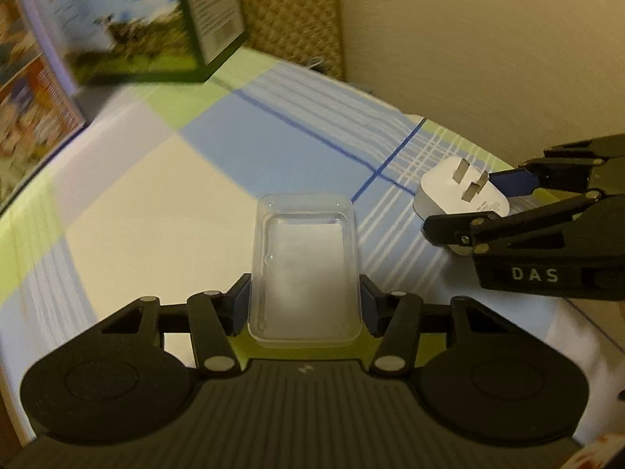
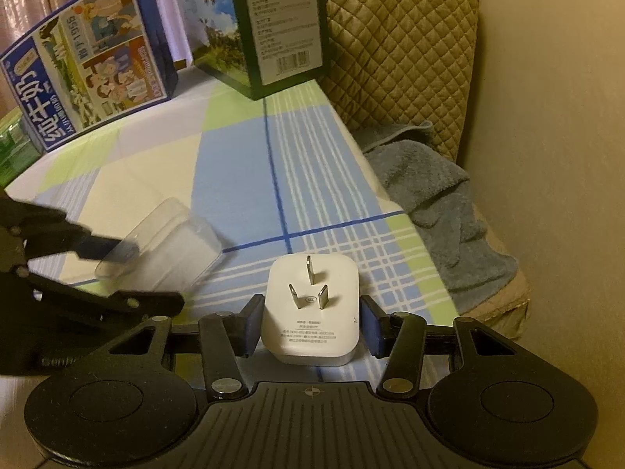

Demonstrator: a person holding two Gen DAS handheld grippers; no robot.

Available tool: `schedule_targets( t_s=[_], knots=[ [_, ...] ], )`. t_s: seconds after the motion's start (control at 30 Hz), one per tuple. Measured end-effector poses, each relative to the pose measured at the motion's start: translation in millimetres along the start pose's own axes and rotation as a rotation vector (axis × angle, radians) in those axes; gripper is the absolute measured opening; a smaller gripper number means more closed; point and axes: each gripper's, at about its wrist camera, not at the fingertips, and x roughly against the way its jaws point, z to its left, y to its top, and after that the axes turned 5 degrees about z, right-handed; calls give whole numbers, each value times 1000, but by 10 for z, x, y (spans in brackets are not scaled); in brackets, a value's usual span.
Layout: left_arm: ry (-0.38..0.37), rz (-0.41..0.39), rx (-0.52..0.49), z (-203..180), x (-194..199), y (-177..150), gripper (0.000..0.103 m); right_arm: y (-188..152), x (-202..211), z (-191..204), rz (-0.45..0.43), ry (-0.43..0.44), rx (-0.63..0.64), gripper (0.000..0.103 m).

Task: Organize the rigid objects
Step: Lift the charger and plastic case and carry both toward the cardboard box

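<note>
A clear plastic box (image 1: 304, 258), open side up, sits between the fingers of my left gripper (image 1: 305, 289). Both blue pads press on its side walls. In the right wrist view the same clear plastic box (image 2: 172, 242) looks blurred and tilted in the left gripper (image 2: 152, 273), at the left over the checked tablecloth (image 2: 242, 164). A white plug adapter (image 2: 312, 336) with three metal prongs facing up lies between the pads of my right gripper (image 2: 311, 308), which is shut on its sides. The left wrist view shows the plug adapter (image 1: 457, 179) and right gripper (image 1: 466, 205) at the table's right edge.
A blue milk carton box (image 2: 90, 74) and a dark green box (image 2: 281, 27) stand at the back of the table. Past the table's right edge are a quilted chair (image 2: 398, 51) and a blue towel (image 2: 441, 195), with a beige wall behind them.
</note>
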Motion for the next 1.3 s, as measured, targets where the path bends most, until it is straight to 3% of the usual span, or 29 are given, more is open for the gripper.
schedule_targets(
  t_s=[0.27, 0.43, 0.8, 1.0, 1.3],
  knots=[
    [66, 27, 202, -44, 305, -536, 51, -220, 91, 322, 13, 71, 108, 48],
    [125, 47, 292, -31, 551, -979, 51, -433, 194, 576, 30, 142, 208, 48],
    [180, 78, 464, -90, 1030, -1781, 52, -956, 453, 1051, 68, 298, 445, 48],
    [184, 84, 527, -184, 1175, -2018, 52, -1121, 530, 1221, 78, 330, 517, 48],
    [180, 88, 554, -147, 1120, -1931, 52, -1105, 530, 1311, 111, 269, 505, 49]
  ],
)
